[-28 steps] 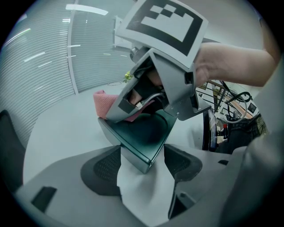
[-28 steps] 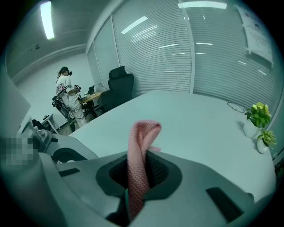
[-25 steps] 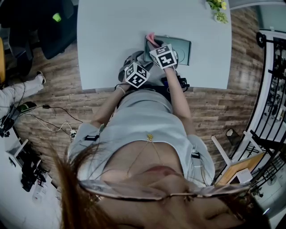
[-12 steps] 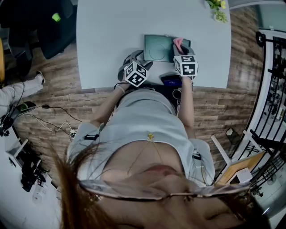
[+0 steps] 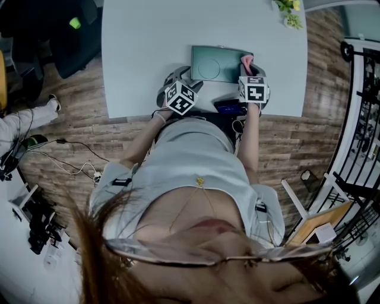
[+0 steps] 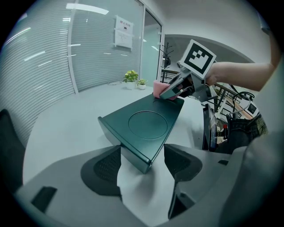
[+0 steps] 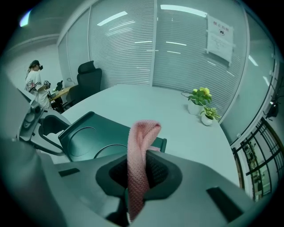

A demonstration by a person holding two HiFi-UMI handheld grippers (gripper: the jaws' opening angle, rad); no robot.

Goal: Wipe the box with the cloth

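A flat dark green box (image 5: 217,63) lies on the pale table (image 5: 148,41), near its front edge. My right gripper (image 5: 249,70) is shut on a pink cloth (image 5: 246,60) and rests at the box's right end. In the right gripper view the cloth (image 7: 140,146) stands up from between the shut jaws of the right gripper (image 7: 137,177), with the box (image 7: 88,137) just beyond. My left gripper (image 6: 142,162) is open, its jaws astride the near left corner of the box (image 6: 146,126). The left gripper view also shows the right gripper (image 6: 171,93) and the cloth (image 6: 157,86) at the far end.
Small potted plants (image 5: 289,12) stand at the table's far right corner. A dark phone-like device (image 5: 228,107) lies at the front edge, by my right hand. An office chair (image 7: 86,77) and a person (image 7: 34,82) are beyond the table. A black railing (image 5: 362,89) runs along the right.
My right gripper has carried the pink cloth across the box top from its left end to its right end. The left gripper and the box have stayed in place.
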